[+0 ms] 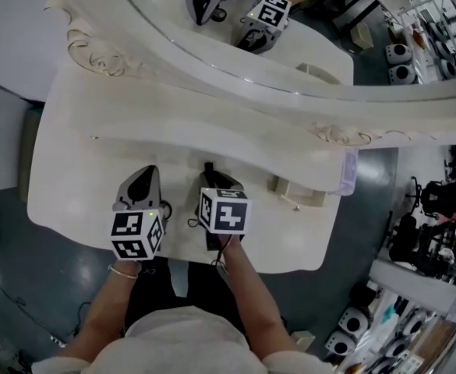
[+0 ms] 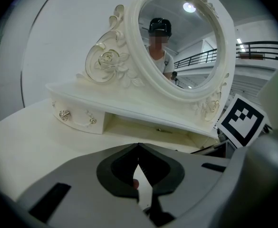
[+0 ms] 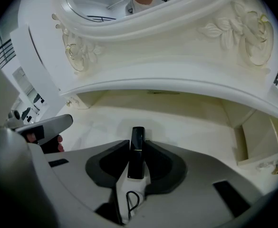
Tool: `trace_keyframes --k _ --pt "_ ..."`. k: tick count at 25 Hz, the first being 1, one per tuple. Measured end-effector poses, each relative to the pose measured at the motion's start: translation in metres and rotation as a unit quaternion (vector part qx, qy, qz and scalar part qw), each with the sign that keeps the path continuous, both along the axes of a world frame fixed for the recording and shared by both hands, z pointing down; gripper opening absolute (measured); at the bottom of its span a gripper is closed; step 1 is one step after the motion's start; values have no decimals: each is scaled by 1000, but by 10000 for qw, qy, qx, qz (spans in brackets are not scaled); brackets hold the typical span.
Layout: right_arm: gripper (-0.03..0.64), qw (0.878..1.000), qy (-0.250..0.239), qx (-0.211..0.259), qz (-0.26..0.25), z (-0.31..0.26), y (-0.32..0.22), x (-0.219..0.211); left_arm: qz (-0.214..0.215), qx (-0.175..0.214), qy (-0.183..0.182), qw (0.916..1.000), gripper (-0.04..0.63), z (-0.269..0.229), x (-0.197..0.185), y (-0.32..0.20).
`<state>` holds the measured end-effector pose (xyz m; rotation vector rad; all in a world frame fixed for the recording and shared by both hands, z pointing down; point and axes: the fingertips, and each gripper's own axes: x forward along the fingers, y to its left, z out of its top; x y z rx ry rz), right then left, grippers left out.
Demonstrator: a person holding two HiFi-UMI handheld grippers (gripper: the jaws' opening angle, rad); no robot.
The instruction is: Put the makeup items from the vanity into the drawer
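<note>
Right claw (image 3: 137, 145) grips a slim black tube (image 3: 138, 134) above the vanity (image 3: 191, 122); left claw (image 2: 139, 148) is clenched tight.

Slim black tube (image 3: 137, 152) in right tool (image 3: 138, 142)

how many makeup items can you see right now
1: a slim black tube clamped in the right tongs. A pinkish speck at the left tongs is unclear; others may be hidden.

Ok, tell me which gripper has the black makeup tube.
The right gripper: a slim black tube stands clamped between its jaws. The left gripper shows jaws closed tip to tip, with no tube between them.
</note>
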<state>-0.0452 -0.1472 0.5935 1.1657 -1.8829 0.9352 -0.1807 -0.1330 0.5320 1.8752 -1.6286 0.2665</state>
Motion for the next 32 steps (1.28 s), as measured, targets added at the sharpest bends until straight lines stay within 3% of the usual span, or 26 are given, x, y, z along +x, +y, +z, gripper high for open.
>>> trace_keyframes --k 17,32 --pt "101 9989 -246 370 146 -23 1 17 217 -39 -46 9997 2 -8 27 8" --pt "101 9906 -470 906 911 -77 15 87 1152 216 -61 9931 2 -39 107 10"
